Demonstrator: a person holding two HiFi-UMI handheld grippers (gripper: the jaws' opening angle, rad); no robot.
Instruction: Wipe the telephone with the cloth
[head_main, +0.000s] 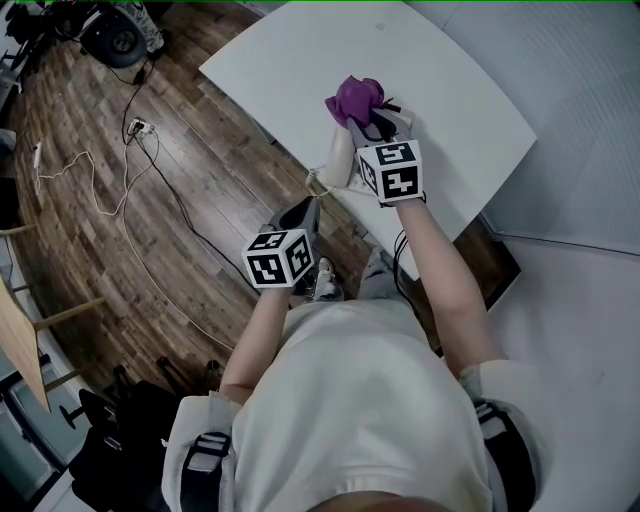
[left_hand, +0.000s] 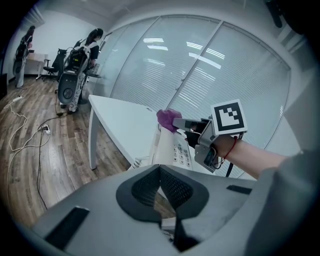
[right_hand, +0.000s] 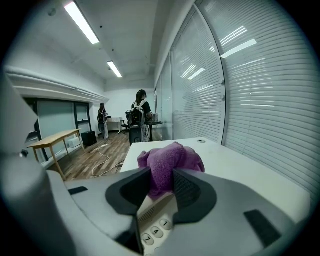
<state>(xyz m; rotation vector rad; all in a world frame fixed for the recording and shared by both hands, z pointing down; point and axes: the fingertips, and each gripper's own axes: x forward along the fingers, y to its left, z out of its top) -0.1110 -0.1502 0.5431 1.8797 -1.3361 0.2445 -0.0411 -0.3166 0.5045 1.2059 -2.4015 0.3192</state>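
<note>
The white telephone (left_hand: 172, 150) stands at the near edge of the white desk (head_main: 450, 90), with its keypad showing. The purple cloth (right_hand: 170, 162) is bunched against the telephone's upper end. The jaws of the right hand-held gripper (right_hand: 162, 187) clamp the cloth from both sides. The left hand-held gripper (left_hand: 160, 182) hangs just off the desk edge, above the wooden floor (head_main: 150, 220). Its jaws are pressed together with nothing between them. Far down the room stands a person (right_hand: 140, 117).
</note>
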